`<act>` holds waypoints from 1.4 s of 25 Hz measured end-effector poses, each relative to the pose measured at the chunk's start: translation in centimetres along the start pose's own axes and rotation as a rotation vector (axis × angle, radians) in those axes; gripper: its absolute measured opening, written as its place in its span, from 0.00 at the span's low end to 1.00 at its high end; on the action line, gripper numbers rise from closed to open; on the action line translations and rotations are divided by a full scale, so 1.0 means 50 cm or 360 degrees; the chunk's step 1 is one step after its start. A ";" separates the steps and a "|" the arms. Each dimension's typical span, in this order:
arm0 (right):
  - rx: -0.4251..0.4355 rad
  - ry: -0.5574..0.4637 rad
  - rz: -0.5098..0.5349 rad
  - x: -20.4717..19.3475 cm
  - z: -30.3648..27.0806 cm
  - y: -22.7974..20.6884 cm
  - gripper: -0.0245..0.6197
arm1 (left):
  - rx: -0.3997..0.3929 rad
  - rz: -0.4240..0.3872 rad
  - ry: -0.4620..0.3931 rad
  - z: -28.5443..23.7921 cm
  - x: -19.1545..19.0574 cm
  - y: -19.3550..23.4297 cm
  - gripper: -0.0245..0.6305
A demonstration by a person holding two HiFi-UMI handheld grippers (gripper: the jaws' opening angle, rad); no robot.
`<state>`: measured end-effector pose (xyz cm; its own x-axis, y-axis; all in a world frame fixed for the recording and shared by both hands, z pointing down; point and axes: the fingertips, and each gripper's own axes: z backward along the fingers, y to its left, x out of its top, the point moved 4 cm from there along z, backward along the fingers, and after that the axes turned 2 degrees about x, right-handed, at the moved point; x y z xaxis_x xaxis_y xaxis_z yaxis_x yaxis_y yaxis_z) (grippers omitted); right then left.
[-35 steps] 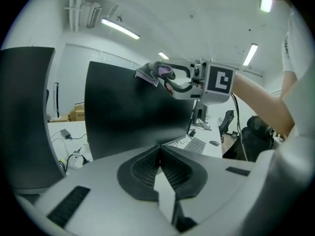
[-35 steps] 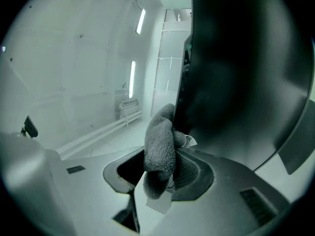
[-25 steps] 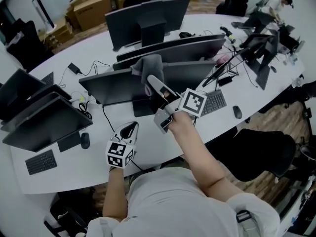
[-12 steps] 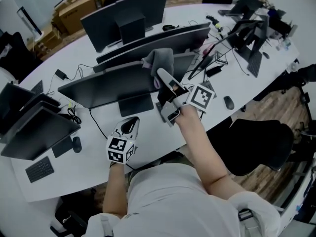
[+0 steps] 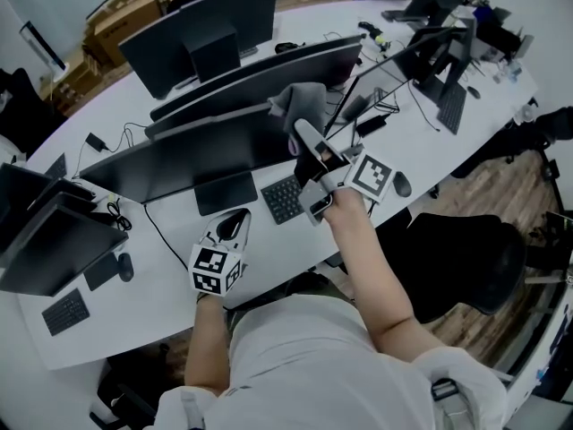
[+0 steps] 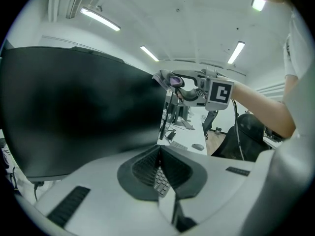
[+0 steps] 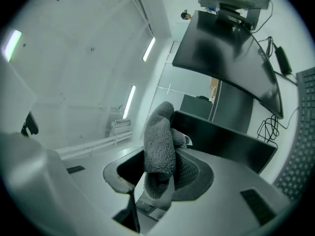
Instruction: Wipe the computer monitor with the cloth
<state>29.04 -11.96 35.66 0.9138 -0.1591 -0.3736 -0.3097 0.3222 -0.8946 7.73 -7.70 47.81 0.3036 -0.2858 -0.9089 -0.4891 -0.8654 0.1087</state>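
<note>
A grey cloth [image 5: 300,99] is bunched at the top right corner of the nearest dark monitor [image 5: 179,161]. My right gripper [image 5: 302,131] is shut on it and points up and away from me. From the right gripper view, the cloth [image 7: 158,146] fills the jaws, with the monitor's top edge [image 7: 221,139] just behind it. My left gripper [image 5: 235,225] hovers low over the white desk in front of the monitor's stand, shut and holding nothing. In the left gripper view the black screen [image 6: 78,112] fills the left, and the right gripper [image 6: 170,80] is at its right edge.
A keyboard [image 5: 285,199] lies under the right gripper and a mouse [image 5: 402,184] further right. More monitors [image 5: 201,25] stand behind and to the left [image 5: 54,231]. Cables [image 5: 107,213] trail on the desk [image 5: 170,249]. A black chair [image 5: 457,258] is at my right.
My right gripper has carried the cloth rightward along the monitor's top edge to its right corner. The left gripper has stayed put. The head view has shifted, so the keyboard now shows.
</note>
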 end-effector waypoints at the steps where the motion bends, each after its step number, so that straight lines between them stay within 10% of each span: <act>1: -0.0004 -0.0002 0.0012 0.008 0.008 -0.004 0.27 | -0.0001 0.0003 -0.0003 -0.006 0.002 -0.007 0.04; 17: -0.0066 -0.0018 0.0496 0.032 0.185 -0.003 0.27 | -0.0070 -0.0032 -0.0060 -0.025 0.025 -0.064 0.04; 35: -0.0577 0.0166 0.1235 -0.241 0.378 0.026 0.27 | -0.0380 -0.0096 -0.0146 0.101 -0.012 -0.061 0.04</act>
<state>22.59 8.03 43.66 0.3857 -0.1083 -0.9163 -0.9174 0.0603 -0.3933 4.94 -2.84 45.99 0.2454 -0.2018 -0.9482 -0.2622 -0.9554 0.1355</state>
